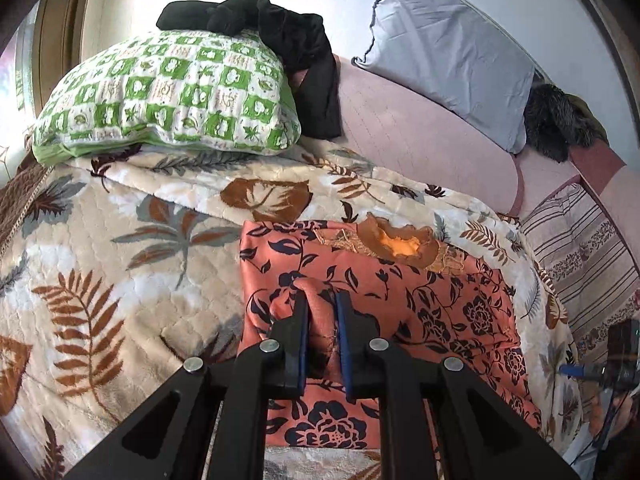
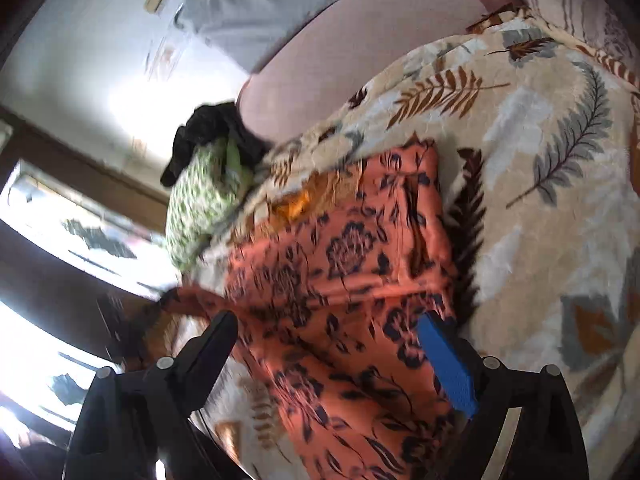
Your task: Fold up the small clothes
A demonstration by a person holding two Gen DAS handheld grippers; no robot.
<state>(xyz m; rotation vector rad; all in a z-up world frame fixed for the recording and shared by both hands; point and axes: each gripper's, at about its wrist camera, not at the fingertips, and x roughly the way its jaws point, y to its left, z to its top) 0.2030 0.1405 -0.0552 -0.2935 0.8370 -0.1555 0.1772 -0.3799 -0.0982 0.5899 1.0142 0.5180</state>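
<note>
An orange garment with dark floral print [image 1: 400, 288] lies partly folded on a leaf-patterned blanket [image 1: 120, 240]. Its embroidered neckline [image 1: 400, 244] is at the far edge. My left gripper [image 1: 322, 300] is shut on a bunched fold of the garment near its left side. In the right wrist view the same garment [image 2: 344, 280] fills the middle, tilted and blurred. My right gripper [image 2: 326, 328] is open, its fingers apart on either side of the garment's near part, with the blue pad [image 2: 448, 368] showing. The right gripper also shows in the left wrist view [image 1: 608, 364] at the far right.
A green checked pillow [image 1: 172, 92] with black clothing [image 1: 280, 40] on it lies at the back left. A grey pillow [image 1: 448, 52] leans on the wall above a pink mattress [image 1: 420, 128]. A striped sheet [image 1: 580, 248] is at the right.
</note>
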